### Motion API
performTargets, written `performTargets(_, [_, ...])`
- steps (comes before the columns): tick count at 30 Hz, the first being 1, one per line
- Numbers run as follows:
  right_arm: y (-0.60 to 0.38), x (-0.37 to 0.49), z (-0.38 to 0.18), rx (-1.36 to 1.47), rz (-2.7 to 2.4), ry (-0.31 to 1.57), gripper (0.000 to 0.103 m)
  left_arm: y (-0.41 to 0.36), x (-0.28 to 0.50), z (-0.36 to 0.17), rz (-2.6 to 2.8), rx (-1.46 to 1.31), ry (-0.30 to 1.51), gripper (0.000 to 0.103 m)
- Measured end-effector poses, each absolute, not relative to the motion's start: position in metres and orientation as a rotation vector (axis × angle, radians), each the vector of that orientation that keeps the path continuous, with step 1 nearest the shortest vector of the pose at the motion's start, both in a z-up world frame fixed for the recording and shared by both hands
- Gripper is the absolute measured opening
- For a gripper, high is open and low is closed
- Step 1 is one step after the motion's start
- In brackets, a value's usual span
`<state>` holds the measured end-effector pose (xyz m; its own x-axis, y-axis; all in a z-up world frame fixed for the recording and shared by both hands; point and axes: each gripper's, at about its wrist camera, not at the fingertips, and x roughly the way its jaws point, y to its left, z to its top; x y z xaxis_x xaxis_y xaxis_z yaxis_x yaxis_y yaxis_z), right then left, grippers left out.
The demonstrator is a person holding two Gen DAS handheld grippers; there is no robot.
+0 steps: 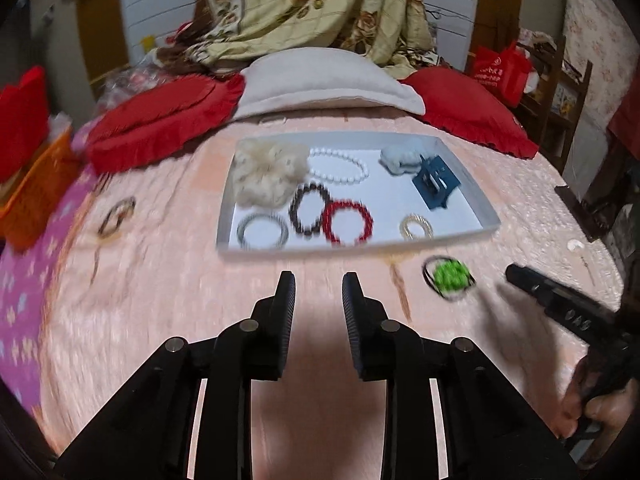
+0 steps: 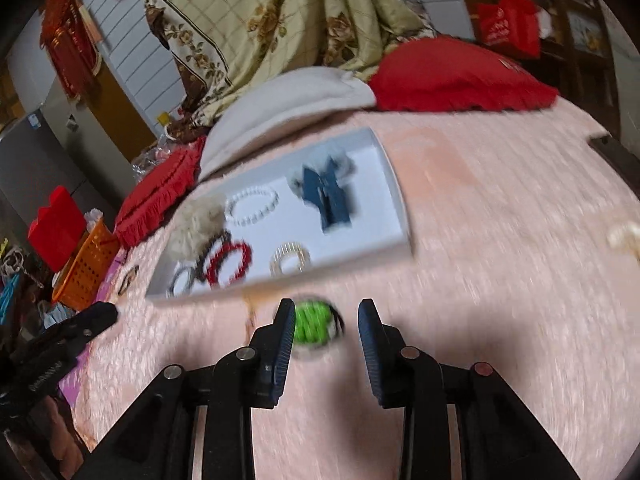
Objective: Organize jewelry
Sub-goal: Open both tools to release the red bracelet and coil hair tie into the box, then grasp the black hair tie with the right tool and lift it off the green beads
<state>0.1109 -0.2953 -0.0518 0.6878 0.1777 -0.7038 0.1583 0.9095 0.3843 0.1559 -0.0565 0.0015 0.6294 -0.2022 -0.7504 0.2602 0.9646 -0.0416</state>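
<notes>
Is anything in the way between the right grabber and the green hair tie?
Nothing visible is. The right gripper is open, and the green hair tie lies on the pink bedspread between its fingers, outside the white tray.

Both tongs, left (image 1: pixel 319 280) and right (image 2: pixel 327 307), are black, with ribbed pads (image 1: pixel 289 312), silver pivot screws and bare skin lower right.

We note a shallow white tray (image 1: pixel 478 204) on the pink bedspread. Inside we see a cream scrunchie (image 1: pixel 266 172), white pearl bracelet (image 1: pixel 340 166), dark bead bracelet (image 1: pixel 309 209) touching a red bead bracelet (image 1: pixel 347 221), grey ring (image 1: pixel 262 231), gold ring (image 1: pixel 417 227), blue clip (image 1: pixel 435 181), pale scrunchie (image 1: pixel 400 160). Outside, near the front rim, lies a green hair tie (image 2: pixel 314 326); a brown bangle (image 1: pixel 117 216) lies well left.
</notes>
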Motion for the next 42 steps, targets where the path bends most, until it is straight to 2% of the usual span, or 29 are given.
performTargets(7, [-0.286,0.097,-0.067,0.413,0.056,0.849,0.031,-0.049,0.113,-0.006,-0.202,0.095,0.826,0.024])
performTargets(22, [-0.208,0.161,-0.084,-0.08,0.156,0.893,0.031,-0.019,0.126,-0.044,-0.171,0.008,0.929,0.024])
performTargets(24, [-0.206,0.163,-0.089,-0.112,0.113,0.895,0.023,-0.016,0.128,-0.047,-0.169,0.006,0.938,0.024])
performTargets(26, [-0.213,0.161,-0.087,-0.083,0.099,0.898,0.008,-0.014,0.129,-0.049,-0.167,0.001,0.944,0.024])
performTargets(28, [-0.225,0.153,-0.081,-0.004,0.103,0.888,0.004,-0.012,0.129,-0.05,-0.172,-0.01,0.948,0.024])
performTargets(35, [-0.281,0.107,-0.052,0.285,0.107,0.815,0.002,-0.017,0.125,-0.048,-0.194,-0.007,0.951,0.024])
performTargets(39, [-0.303,0.087,-0.044,0.251,0.008,0.78,0.003,-0.026,0.123,-0.049,-0.207,0.014,0.957,0.024])
performTargets(42, [-0.299,0.094,-0.052,0.218,0.039,0.825,0.004,-0.033,0.122,-0.05,-0.225,0.012,0.974,0.024])
